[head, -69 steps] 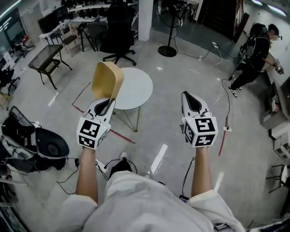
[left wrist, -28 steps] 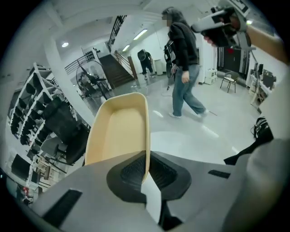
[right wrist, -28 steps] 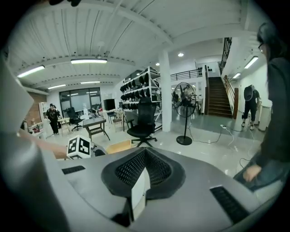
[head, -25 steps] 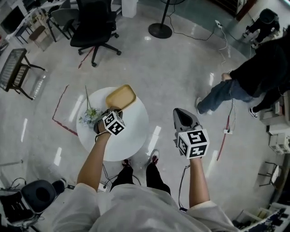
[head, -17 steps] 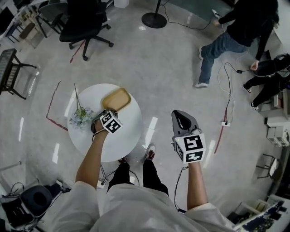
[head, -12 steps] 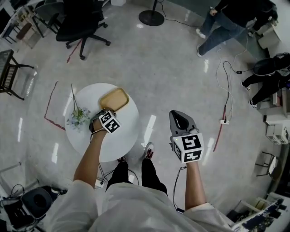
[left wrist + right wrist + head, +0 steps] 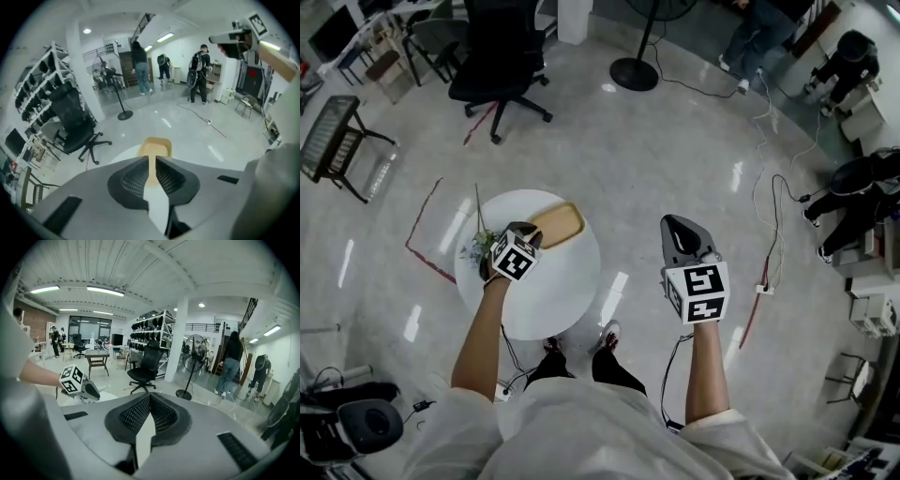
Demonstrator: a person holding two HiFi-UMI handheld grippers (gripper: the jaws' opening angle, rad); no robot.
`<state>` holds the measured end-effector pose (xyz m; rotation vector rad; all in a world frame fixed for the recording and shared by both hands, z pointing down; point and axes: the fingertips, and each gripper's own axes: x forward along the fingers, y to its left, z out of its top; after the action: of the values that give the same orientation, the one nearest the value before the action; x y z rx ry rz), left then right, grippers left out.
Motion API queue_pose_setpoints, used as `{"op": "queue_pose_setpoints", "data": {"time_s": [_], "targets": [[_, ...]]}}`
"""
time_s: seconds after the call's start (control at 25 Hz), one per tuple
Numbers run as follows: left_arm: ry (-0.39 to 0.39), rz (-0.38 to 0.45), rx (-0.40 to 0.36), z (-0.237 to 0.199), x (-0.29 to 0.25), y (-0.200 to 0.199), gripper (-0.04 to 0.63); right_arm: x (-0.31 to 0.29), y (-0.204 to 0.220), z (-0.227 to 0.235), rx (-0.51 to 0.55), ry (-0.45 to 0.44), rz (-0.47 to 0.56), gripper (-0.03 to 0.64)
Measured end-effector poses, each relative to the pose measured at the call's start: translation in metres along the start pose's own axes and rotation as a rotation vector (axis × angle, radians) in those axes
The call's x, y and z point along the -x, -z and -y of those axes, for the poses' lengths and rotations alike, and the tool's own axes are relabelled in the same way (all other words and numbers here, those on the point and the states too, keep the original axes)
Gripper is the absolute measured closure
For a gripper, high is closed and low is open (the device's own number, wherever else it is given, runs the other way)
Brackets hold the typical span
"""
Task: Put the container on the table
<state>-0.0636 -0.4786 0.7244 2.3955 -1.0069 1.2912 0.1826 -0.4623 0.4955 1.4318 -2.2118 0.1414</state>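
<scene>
Head view — left tool grips container on table.

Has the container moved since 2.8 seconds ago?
Yes, down onto the white table. The container was raised on edge in the air at the table's rim; now it lies flat on the tabletop.

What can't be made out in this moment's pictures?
Head view: the left gripper covers the container's near end, hiding the contact.
Left gripper view: jaws narrowly apart at its rim; pinching or free, unclear.
Head view: the flowers are too small for detail.
</scene>
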Motion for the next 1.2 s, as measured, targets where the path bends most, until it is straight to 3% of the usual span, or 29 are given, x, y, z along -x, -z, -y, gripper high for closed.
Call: {"op": "queue_pose_setpoints", "data": {"time_s": [0.24, 0.48, 0.84, 1.0, 1.2], "targets": [[-0.165, 0.312, 0.118, -0.05, 0.134, -0.067, 0.571, 0.012, -0.078, -0.015, 0.089, -0.034, 0.107, 0.601], [-0.295, 0.548, 0.114, -0.061, 0.252, -0.113, 0.574, 0.033, -0.139, -0.043, 0.149, -0.077, 0.204, 0.601], [-0.44, 0.728, 0.028, -0.049, 0.372, -0.145, 0.574, 0.077, -0.197, -0.069, 0.226, -0.095, 0.33, 0.603], [-0.468, 0.762, -0.013, -0.039, 0.399, -0.152, 0.574, 0.093, -0.211, -0.077, 0.253, -0.102, 0.356, 0.603], [-0.486, 0.779, -0.012, -0.035, 0.412, -0.152, 0.574, 0.099, -0.213, -0.084, 0.281, -0.108, 0.364, 0.603]]}}
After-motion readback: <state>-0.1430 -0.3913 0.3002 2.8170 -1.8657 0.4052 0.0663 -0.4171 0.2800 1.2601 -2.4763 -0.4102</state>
